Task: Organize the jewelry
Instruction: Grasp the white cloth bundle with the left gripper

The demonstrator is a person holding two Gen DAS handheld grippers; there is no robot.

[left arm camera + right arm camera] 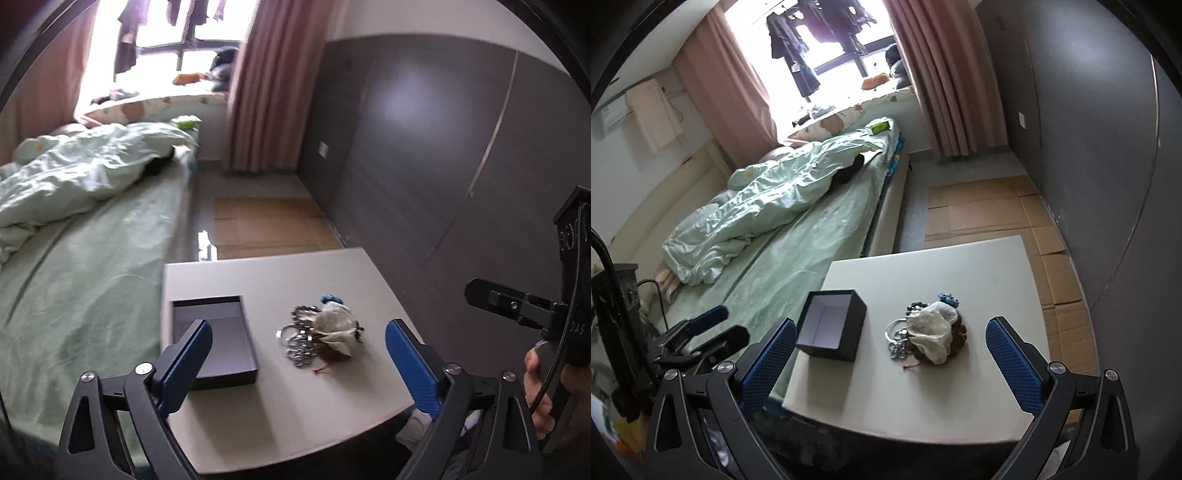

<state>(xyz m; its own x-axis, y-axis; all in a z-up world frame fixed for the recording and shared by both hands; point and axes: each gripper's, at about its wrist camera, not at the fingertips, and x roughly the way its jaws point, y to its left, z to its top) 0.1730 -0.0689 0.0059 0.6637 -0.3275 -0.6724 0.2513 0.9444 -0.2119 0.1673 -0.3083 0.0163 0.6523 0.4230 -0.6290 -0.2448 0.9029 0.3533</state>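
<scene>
No legible writing; the letters on my right gripper's body at right edge of the left view are too blurred to read. Jewelry pile with pale pouch lies at lower centre on the small white table. The open dark box stands left of it, apart. Green bed fills the left; flattened cardboard lies beyond the table. My left gripper and right gripper are both spread wide, holding nothing, touching nothing.

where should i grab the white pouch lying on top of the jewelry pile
Probably at the bunched, crumpled crown of the white pouch, coming from above with the open right gripper. It lies draped over the chains and rings, so a low side approach would snag them.
</scene>
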